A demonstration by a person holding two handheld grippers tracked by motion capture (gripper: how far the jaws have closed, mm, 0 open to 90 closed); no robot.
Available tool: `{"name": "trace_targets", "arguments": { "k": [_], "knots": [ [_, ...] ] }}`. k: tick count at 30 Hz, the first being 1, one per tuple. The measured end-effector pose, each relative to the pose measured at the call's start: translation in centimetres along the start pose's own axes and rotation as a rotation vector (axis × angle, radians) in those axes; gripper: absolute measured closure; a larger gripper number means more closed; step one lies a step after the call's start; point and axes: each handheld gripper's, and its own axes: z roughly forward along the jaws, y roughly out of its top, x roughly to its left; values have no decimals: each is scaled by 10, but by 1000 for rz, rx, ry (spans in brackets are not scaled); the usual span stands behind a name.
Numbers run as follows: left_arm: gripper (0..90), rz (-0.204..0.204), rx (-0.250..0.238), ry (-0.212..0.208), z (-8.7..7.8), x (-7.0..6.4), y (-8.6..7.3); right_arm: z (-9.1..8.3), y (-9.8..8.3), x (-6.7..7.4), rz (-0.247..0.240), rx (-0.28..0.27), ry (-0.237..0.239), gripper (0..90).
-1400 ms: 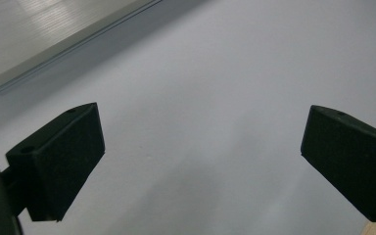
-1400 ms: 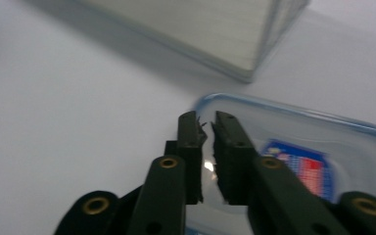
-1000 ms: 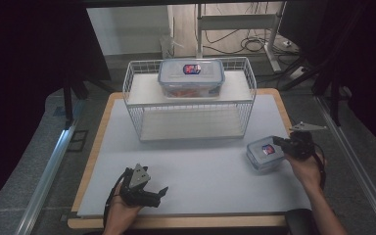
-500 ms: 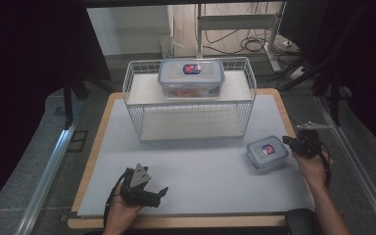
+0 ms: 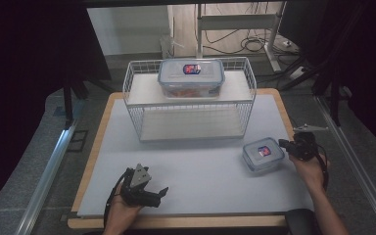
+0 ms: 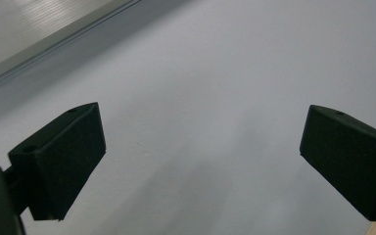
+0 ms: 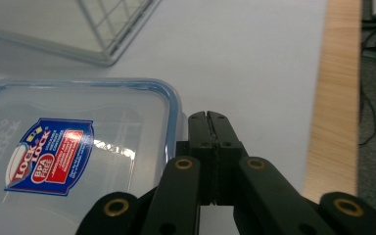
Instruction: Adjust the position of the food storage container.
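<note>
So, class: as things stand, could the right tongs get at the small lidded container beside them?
Probably yes. The right tongs sit just beside the small container with bare mat between them. But they are shut, so they would need to open before gripping its edge.

Small container [image 5: 261, 155] lies on the table [image 5: 200, 171], before the wire rack [image 5: 191, 105].

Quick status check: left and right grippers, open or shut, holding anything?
Left gripper: open, nothing between its jaws, over the bare white mat.
Right gripper: shut, holding nothing, its tips beside the small lidded container.
</note>
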Motion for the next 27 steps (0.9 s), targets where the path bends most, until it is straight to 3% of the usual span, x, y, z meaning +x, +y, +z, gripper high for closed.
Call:
{"name": "trace_targets", "arguments": {
  "k": [17,27],
  "knots": [
    [33,7,9,2,-1,1,0,11,-2,71,-146,83,156,898],
    [35,11,13,4,-1,1,0,12,-6,105,-188,110,248,898]
  ]
}}
